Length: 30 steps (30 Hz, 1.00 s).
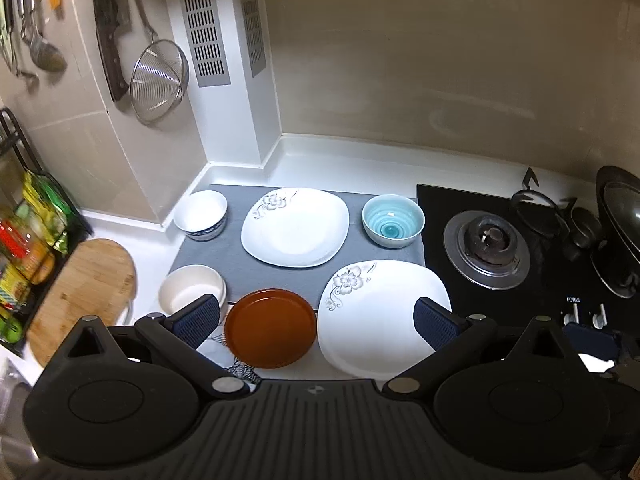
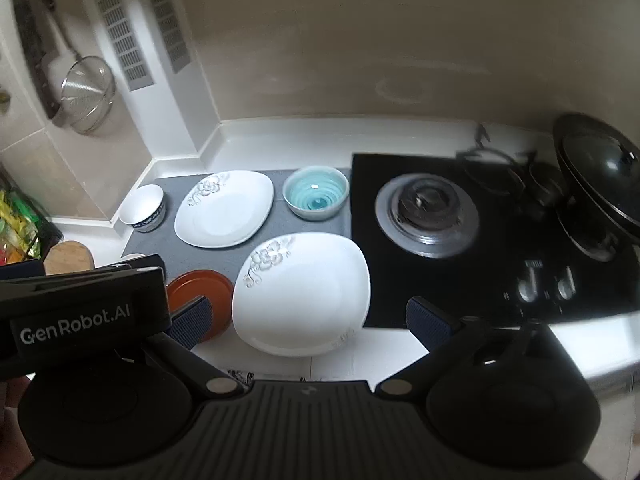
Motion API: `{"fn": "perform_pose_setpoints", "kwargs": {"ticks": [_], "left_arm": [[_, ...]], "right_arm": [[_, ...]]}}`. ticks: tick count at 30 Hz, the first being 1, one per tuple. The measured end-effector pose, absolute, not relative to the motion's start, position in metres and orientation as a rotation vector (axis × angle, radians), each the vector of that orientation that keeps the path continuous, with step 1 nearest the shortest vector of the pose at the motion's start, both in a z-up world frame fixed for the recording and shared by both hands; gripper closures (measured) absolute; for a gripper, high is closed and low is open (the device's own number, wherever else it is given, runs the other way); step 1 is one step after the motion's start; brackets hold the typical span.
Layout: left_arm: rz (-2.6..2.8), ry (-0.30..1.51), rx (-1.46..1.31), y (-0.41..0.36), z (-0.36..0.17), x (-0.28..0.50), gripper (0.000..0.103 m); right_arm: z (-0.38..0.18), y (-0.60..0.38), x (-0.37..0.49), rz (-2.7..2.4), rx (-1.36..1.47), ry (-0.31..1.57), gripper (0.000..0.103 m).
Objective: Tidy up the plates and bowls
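On the tabletop: I see a grey mat [image 1: 200, 256] with dishes laid out on and around it, beside a black stove [image 1: 496, 240].
Left tongs [image 1: 318, 322]: I hold them above the near edge of the tabletop with the fingers spread wide apart and nothing between them; the brown plate and part of the near white plate show in the gap.
Right tongs [image 2: 310, 322]: also spread wide and empty, hovering over the near white plate; the picture from this side is blurred.
Brown plate [image 1: 270, 328]: round, at the near edge of the mat, just beside the near white plate on its left; I cannot tell whether their rims touch.
Near white plate [image 1: 384, 316]: squarish with a grey flower print, lying partly on the mat and partly on the bare white tabletop, close to the stove's edge.
Far white plate [image 1: 296, 226]: same flower print, in the middle of the mat toward the wall.
Blue bowl [image 1: 393, 221]: ringed turquoise inside, upright, on the far right corner of the mat, between the far white plate and the stove.
White bowl with blue pattern [image 1: 201, 215]: upright at the far left corner of the mat.
Cream bowl [image 1: 192, 292]: upright at the near left of the mat, beside the brown plate.
Left of the mat: a round wooden board [image 1: 86, 292] lies flat on the tabletop.
On the wall: a metal strainer [image 1: 159, 80] hangs by a cleaver [image 1: 110, 32].
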State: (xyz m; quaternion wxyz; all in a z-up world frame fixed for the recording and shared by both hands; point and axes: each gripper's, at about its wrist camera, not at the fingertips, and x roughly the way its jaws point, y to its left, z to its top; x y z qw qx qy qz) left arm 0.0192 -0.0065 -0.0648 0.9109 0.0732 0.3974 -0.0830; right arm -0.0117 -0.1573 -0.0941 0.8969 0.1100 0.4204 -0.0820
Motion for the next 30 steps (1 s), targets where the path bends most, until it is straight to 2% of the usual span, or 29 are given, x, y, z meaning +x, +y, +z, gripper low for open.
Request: {"fn": "perform_pose_setpoints", "kwargs": {"ticks": [4, 10, 16, 23, 30], "left_arm": [[-0.211, 0.841, 0.151, 0.006, -0.090, 0.025, 0.000], [-0.224, 0.837, 0.098, 0.036, -0.106, 0.038, 0.001], [-0.180, 0.964, 0.153, 0.045, -0.130, 0.086, 0.001], [-0.261, 0.995, 0.177, 0.051, -0.152, 0.137, 0.001], [-0.335, 1.055, 0.233, 0.060, -0.178, 0.187, 0.003]], "right_arm": [[-0.116, -0.148, -0.006, -0.135, 0.197, 0.877, 0.000], [-0.139, -0.156, -0.010, -0.031, 0.309, 0.815, 0.000], [-0.155, -0.168, 0.007, -0.093, 0.368, 0.852, 0.000], [-0.183, -0.174, 0.034, -0.021, 0.411, 0.830, 0.000], [-0.214, -0.172, 0.066, -0.183, 0.391, 0.974, 0.000]]}}
